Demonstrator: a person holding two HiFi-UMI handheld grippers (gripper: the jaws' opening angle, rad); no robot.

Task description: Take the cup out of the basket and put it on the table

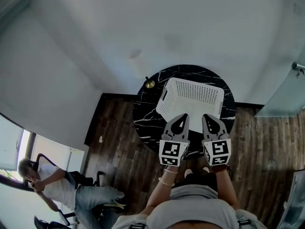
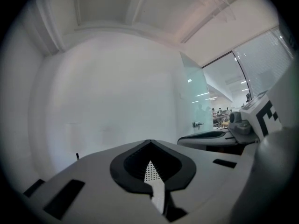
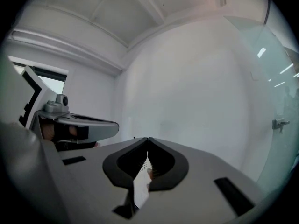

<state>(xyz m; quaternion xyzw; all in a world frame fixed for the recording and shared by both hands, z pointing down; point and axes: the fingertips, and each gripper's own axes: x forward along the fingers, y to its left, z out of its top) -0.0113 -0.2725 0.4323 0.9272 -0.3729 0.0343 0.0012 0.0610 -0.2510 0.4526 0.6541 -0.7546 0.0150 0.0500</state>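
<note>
A white perforated basket (image 1: 191, 98) stands on a round black marble table (image 1: 145, 113). No cup shows in any view, and I cannot make out the inside of the basket. My left gripper (image 1: 182, 116) and right gripper (image 1: 208, 117) hover side by side over the basket's near edge, pointing away from me. In the left gripper view the left gripper (image 2: 149, 141) has its jaws meeting at the tips with nothing held. The right gripper (image 3: 148, 139) is likewise shut and empty. A bit of the basket's mesh shows through the opening behind each pair of jaws.
A small brass-coloured object (image 1: 149, 84) sits at the table's far left rim. White wall rises right behind the table. Dark wood floor (image 1: 114, 128) surrounds it. A glass panel (image 1: 288, 92) stands at the right, and a seated person (image 1: 57, 185) is at the lower left.
</note>
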